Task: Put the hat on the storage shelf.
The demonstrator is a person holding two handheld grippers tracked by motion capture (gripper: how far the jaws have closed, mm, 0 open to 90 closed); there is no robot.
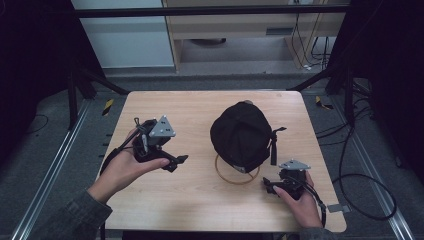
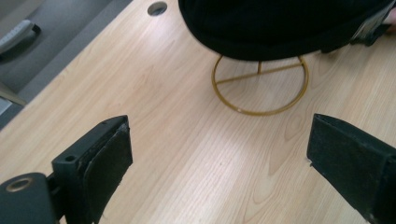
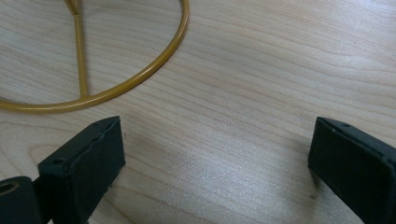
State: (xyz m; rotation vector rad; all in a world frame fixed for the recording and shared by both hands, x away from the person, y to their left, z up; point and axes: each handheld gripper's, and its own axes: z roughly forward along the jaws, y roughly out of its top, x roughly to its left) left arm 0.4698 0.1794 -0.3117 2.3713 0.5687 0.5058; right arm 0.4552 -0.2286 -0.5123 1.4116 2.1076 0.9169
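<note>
Black cap [image 1: 241, 135] on its gold wire stand [image 1: 237, 175], mid-surface [image 1: 200, 200].
I hold left tool [image 1: 176, 161] and right tool [image 1: 268, 186] beside it, both spread apart, empty.

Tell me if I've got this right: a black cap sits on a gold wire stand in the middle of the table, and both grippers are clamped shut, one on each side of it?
Nearly. The black cap does sit on the gold wire stand, with the left gripper and right gripper either side. But both are open, not shut: each gripper view shows its fingers spread wide over bare table.
</note>
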